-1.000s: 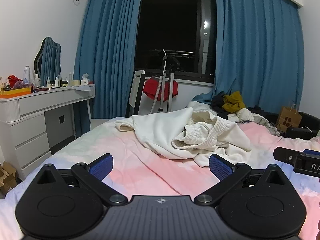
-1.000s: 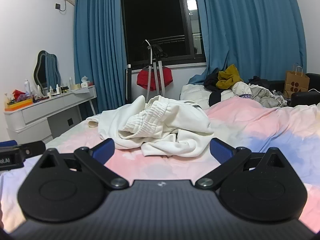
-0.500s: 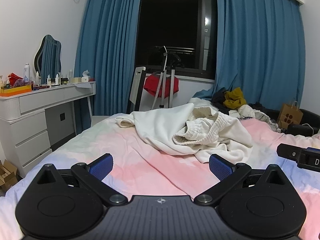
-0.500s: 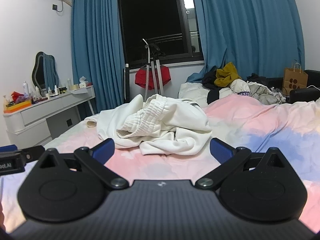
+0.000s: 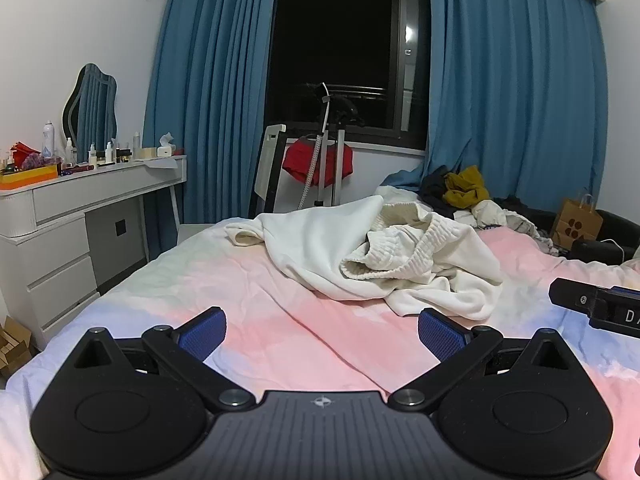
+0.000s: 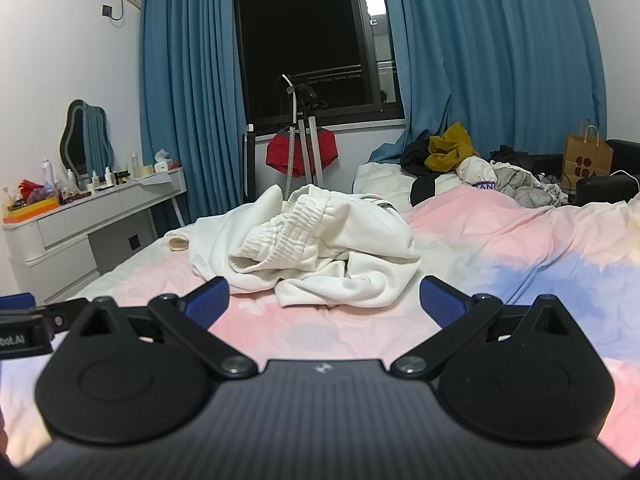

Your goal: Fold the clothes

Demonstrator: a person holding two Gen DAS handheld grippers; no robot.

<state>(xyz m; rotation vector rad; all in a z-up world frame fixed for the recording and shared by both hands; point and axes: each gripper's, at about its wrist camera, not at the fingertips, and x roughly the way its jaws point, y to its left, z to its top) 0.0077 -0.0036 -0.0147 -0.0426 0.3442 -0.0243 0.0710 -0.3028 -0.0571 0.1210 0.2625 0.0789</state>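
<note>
Left claw agape, empty; cream garment crumpled, shape unreadable.

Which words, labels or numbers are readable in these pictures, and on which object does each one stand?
"DA", cut off by the frame edge: on the right gripper, seen from the left wrist view.
"bot.AI", start cut off: on the left gripper, seen from the right wrist view.
"ANC", partly hidden: on a pale garment in the far pile.
Dresser bottles: labels too small to read.
</note>
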